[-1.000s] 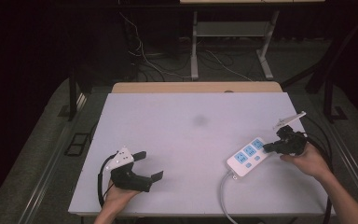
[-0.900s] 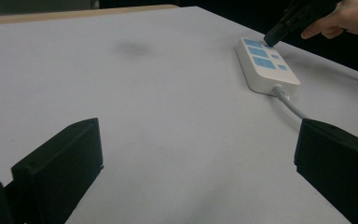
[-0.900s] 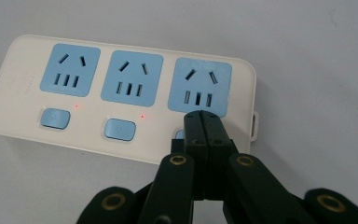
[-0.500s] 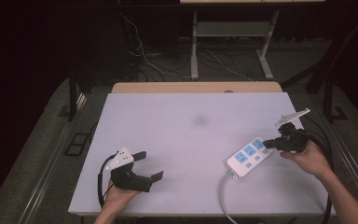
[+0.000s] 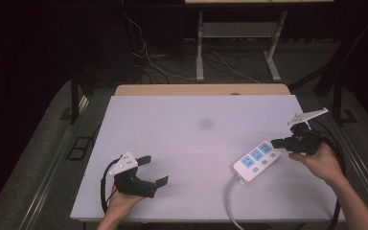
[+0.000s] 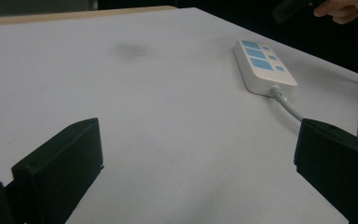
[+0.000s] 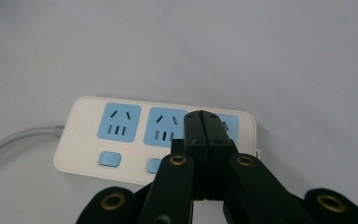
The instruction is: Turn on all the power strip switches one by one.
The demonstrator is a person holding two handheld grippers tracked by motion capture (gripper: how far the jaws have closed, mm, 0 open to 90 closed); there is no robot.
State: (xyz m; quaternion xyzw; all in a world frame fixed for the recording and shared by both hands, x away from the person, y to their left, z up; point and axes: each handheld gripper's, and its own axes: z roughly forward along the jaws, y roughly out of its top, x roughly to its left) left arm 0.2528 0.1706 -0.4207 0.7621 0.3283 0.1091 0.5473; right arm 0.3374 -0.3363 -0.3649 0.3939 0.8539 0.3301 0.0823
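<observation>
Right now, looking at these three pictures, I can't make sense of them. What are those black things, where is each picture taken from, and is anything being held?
No machine works here: a person sits at a white table and holds a hand tool in each hand. Each tool is a gripper with two black jaws.

The wide picture comes from a camera above the table. In it the left gripper rests near the table's front edge, and the right gripper is by a white power strip.

The other two pictures come from small cameras riding on the grippers, looking along their jaws. The left gripper has its jaws wide apart with nothing between them. The right gripper has its jaws pressed together, empty, poised just above the power strip, which has blue sockets, blue buttons and a small red light.

Nothing is held.
</observation>
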